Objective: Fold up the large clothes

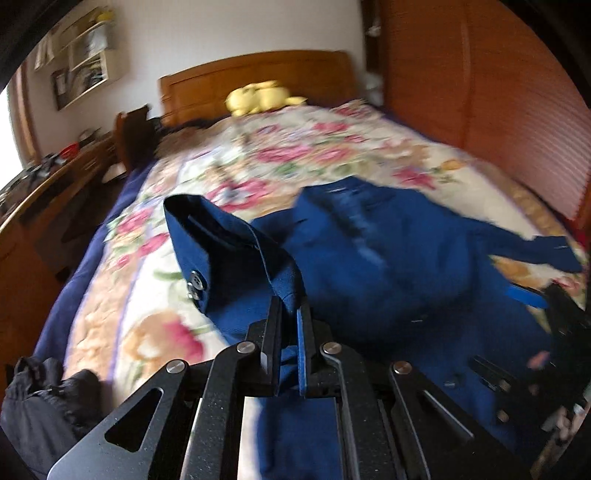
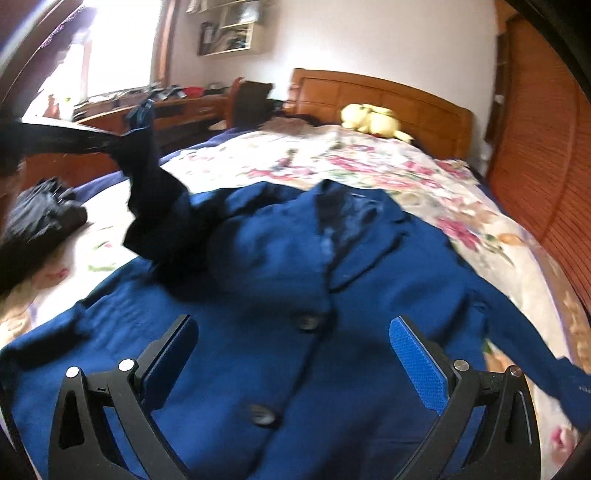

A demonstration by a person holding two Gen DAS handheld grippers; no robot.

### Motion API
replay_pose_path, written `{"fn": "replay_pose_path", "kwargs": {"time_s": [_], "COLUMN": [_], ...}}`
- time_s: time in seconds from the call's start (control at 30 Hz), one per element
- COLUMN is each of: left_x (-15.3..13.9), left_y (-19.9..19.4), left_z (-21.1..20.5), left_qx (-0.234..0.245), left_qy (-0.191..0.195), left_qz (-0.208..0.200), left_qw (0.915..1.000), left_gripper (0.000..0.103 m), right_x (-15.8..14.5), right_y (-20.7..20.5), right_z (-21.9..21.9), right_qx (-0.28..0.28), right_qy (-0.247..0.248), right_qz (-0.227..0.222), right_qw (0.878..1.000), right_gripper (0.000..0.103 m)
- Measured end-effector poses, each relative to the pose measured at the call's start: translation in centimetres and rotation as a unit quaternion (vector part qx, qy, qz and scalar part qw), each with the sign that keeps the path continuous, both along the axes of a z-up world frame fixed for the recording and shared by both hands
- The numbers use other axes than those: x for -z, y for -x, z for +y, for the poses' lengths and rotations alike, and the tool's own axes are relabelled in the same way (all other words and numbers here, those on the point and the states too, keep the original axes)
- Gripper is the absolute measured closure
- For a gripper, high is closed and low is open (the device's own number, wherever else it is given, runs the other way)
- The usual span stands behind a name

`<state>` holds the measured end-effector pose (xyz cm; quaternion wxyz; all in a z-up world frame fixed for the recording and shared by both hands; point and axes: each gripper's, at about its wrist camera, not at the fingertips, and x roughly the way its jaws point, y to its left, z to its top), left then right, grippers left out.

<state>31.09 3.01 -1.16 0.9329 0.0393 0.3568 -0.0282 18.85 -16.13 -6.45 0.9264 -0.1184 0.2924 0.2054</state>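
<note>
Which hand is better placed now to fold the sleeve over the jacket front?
Left. Its tongs are shut on the sleeve, cuff lifted off the bed. The right tongs stand open above the jacket front, holding nothing.

Blue jacket point(image 2: 280, 295) on floral bedspread point(image 2: 369, 162)

The blue jacket point(image 2: 280, 295) runs off the bottom edge in the right wrist view, its hem cut off. Motion blur smears its collar. The small things on the wall shelf point(image 2: 229, 29) are too blurred to name. The left tongs point(image 1: 290, 314) hide the pinched bit of sleeve point(image 1: 236, 258).
</note>
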Motion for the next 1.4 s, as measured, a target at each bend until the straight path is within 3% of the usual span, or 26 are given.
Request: {"fn": "replay_pose_path", "kwargs": {"time_s": [0.2, 0.27, 0.37, 0.47, 0.83, 1.0, 1.4], "left_x": [0.4, 0.7, 0.9, 1.3, 5.6, 7.6, 8.5], "left_y": [2.2, 3.4, 5.9, 8.1, 15.3, 17.8, 21.1], "left_z": [-2.4, -2.5, -3.2, -2.7, 3.7, 6.3, 11.0], "left_qx": [0.032, 0.047, 0.061, 0.058, -0.009, -0.029, -0.054], "left_qy": [0.018, 0.029, 0.015, 0.01, 0.08, 0.077, 0.088], "left_qz": [0.009, 0.019, 0.021, 0.021, 0.029, 0.035, 0.022], "left_qw": [0.9993, 0.9983, 0.9978, 0.9981, 0.9964, 0.996, 0.9944], "left_gripper": [0.092, 0.084, 0.067, 0.066, 0.065, 0.065, 0.065], "right_x": [0.3, 0.2, 0.3, 0.2, 1.2, 1.2, 1.3], "right_y": [0.0, 0.0, 0.1, 0.4, 4.3, 5.4, 3.1], "right_z": [-2.2, -1.9, -1.1, -0.6, 2.3, 4.7, 12.8], "right_qx": [0.039, 0.042, 0.039, 0.026, -0.032, -0.073, -0.165], "right_qy": [0.001, 0.005, 0.008, 0.012, 0.016, 0.019, 0.067], "right_qz": [0.009, 0.01, 0.008, 0.006, 0.009, 0.021, 0.06], "right_qw": [0.999, 0.999, 0.999, 1.0, 0.999, 0.997, 0.982], "right_gripper": [0.0, 0.0, 0.0, 0.0, 0.0, 0.003, 0.028]}}
